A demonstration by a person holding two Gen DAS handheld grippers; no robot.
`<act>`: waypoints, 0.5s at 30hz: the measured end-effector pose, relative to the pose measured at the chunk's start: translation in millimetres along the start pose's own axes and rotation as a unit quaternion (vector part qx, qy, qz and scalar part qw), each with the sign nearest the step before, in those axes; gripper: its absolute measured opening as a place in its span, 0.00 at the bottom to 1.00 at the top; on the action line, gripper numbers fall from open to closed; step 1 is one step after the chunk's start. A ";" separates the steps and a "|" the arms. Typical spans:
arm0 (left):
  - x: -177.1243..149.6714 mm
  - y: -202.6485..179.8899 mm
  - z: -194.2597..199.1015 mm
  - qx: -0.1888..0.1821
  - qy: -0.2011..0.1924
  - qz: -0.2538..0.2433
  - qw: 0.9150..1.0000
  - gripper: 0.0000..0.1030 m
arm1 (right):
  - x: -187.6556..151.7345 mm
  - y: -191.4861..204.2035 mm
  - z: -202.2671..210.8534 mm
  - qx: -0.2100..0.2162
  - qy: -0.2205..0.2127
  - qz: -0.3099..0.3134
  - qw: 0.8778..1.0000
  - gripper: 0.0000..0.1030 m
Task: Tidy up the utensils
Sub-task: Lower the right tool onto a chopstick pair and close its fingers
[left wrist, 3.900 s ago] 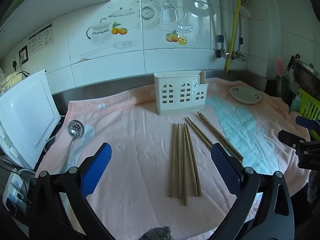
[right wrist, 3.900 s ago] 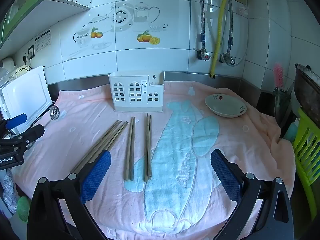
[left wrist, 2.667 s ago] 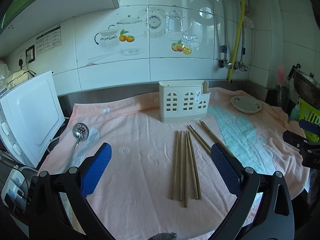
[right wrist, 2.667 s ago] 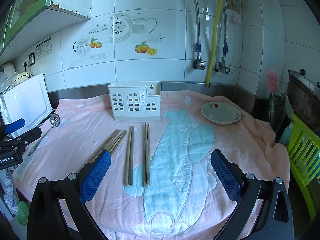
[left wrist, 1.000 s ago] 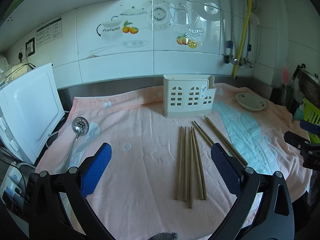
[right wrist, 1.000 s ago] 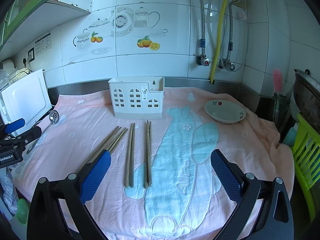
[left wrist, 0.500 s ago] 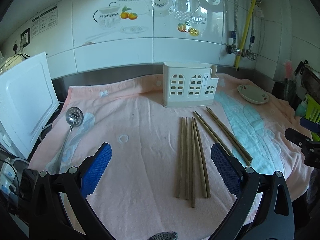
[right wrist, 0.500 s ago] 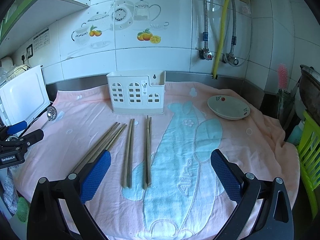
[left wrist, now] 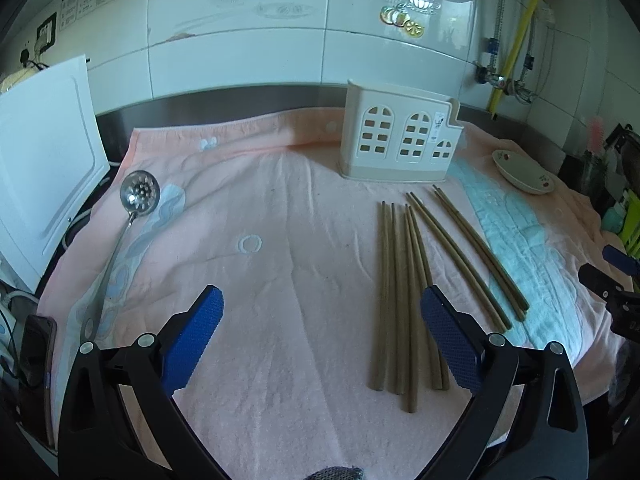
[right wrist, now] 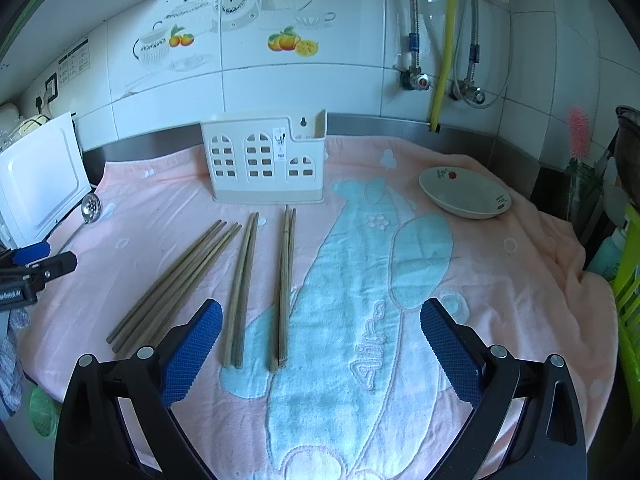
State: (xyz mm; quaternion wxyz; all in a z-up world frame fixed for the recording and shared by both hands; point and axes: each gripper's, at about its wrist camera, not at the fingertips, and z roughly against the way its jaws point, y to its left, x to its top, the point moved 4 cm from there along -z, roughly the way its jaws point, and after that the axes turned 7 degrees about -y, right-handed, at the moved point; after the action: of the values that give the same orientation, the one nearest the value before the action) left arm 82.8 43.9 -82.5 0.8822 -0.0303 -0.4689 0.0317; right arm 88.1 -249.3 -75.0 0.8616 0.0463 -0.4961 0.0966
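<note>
Left tool (left wrist: 320,312) lowered nearer chopsticks (left wrist: 394,296), spread wide

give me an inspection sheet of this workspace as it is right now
surface: pink towel with a blue figure, spread over the counter.
job's things: chopsticks lying flat in loose groups in front of the white utensil holder, which stands upright by the wall; slotted ladle on the towel's left edge.
clutter: shallow bowl on the towel at right.
grippers: left tongs open, holding nothing; right tongs open, holding nothing.
cables: yellow hose and braided metal hoses on the wall.
surroundings: tiled wall, white board at left, green basket at right.
</note>
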 end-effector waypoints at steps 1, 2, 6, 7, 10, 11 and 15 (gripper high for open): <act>-0.3 2.6 -2.4 0.000 0.002 0.003 1.000 0.94 | -1.5 -0.1 -3.0 0.000 0.002 0.003 1.000 0.93; -0.9 5.8 -4.7 0.002 0.005 0.007 1.000 0.93 | -2.2 0.1 -5.7 0.001 0.005 0.004 1.000 0.92; -3.5 13.5 -12.6 0.005 0.016 0.016 1.000 0.84 | -6.5 -1.4 -19.3 0.013 0.024 0.001 1.000 0.77; -4.5 15.0 -14.4 0.003 0.020 0.019 1.000 0.81 | -7.8 -2.1 -23.2 0.015 0.029 -0.001 0.999 0.76; -8.9 18.4 -18.3 0.003 0.027 0.023 0.999 0.71 | -12.6 -0.3 -32.5 0.022 0.040 -0.003 0.999 0.68; -10.8 18.7 -20.1 0.002 0.030 0.022 0.999 0.68 | -14.0 0.3 -35.0 0.023 0.043 -0.004 0.999 0.64; -15.5 18.4 -24.4 -0.003 0.039 0.021 0.999 0.65 | -19.3 3.2 -46.5 0.041 0.059 -0.013 0.997 0.51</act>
State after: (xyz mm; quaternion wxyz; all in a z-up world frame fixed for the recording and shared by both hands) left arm 93.9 60.4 -110.5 0.8988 -0.0435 -0.4335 0.0476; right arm 117.3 -240.3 -115.1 0.8880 0.0818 -0.4393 0.1081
